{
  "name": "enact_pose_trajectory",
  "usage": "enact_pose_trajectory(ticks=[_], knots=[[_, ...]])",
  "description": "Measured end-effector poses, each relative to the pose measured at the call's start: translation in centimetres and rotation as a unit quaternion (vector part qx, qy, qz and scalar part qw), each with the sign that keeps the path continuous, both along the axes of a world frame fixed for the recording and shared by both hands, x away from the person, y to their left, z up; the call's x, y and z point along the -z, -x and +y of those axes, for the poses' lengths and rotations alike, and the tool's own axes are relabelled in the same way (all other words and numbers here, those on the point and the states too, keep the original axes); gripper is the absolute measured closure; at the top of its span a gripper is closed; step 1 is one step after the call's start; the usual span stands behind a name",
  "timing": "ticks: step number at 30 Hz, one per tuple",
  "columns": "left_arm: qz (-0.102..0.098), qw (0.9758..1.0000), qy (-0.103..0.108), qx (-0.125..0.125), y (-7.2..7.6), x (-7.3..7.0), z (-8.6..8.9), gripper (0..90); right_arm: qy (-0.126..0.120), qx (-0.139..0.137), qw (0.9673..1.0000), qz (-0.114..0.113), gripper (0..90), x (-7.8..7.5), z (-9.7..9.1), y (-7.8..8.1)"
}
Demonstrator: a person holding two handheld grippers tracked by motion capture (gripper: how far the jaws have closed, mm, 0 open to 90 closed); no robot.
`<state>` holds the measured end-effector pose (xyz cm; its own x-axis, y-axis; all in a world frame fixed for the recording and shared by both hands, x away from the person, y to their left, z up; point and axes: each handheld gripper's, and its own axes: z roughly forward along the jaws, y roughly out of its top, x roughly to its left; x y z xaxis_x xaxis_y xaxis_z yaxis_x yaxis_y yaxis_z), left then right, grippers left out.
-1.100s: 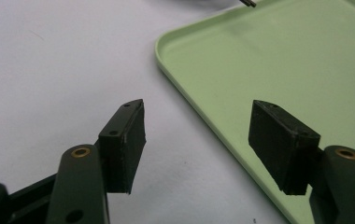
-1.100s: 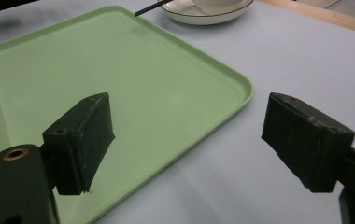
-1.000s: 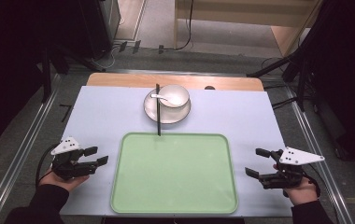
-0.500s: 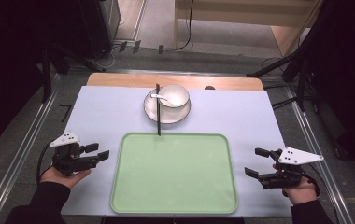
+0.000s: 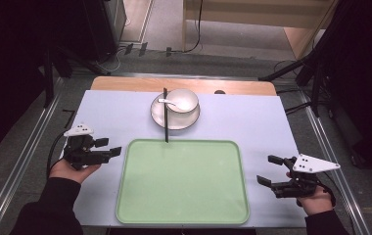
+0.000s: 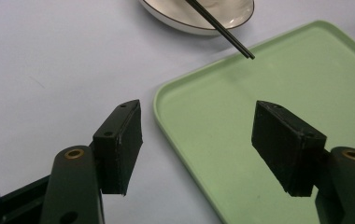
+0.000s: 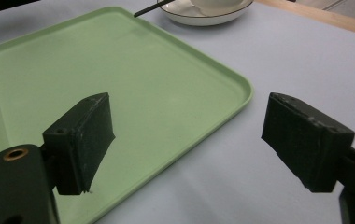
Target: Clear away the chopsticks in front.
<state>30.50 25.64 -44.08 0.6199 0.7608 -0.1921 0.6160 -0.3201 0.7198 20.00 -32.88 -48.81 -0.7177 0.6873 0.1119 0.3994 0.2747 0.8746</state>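
A pale green tray (image 5: 181,196) lies at the near middle of the table. Behind it a white bowl (image 5: 184,100) with a white spoon (image 5: 167,102) sits on a white plate (image 5: 176,121). Black chopsticks (image 5: 165,117) lie across the plate, their tips at the tray's far rim. My left gripper (image 5: 111,147) hovers open just left of the tray's far left corner. In the left gripper view it (image 6: 196,144) straddles the tray's rim (image 6: 166,116) with nothing between the jaws. Right of the tray, my right gripper (image 5: 265,169) is open and holds nothing; the tray's corner (image 7: 241,88) lies ahead of it (image 7: 187,140).
A light blue mat (image 5: 252,122) covers the table, with a wooden strip (image 5: 125,84) along its far edge. Metal rails (image 5: 32,142) run down both sides. Dark stands and cables (image 5: 125,49) are on the floor beyond.
My left gripper has moved forward and slightly right, closer to the tray's far left corner. The right gripper has stayed where it was.
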Motion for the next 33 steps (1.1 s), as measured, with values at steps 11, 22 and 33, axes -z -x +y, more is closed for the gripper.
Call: enact_pose_trajectory(ticks=[11,22,33], knots=[[-0.006,0.9996,-0.027,0.009,-3.0,-1.6,-2.5,33.7,-0.001,0.001,1.0000,0.002,17.1,0.0,0.0,0.0],[0.006,0.9994,-0.031,0.014,-5.9,-1.8,-5.1,34.2,-0.001,0.000,1.0000,0.001,17.1,0.0,0.0,0.1],[0.015,0.9993,-0.033,0.004,-7.9,-1.5,-7.6,35.8,0.002,-0.005,1.0000,0.003,17.2,0.1,0.2,0.1]])
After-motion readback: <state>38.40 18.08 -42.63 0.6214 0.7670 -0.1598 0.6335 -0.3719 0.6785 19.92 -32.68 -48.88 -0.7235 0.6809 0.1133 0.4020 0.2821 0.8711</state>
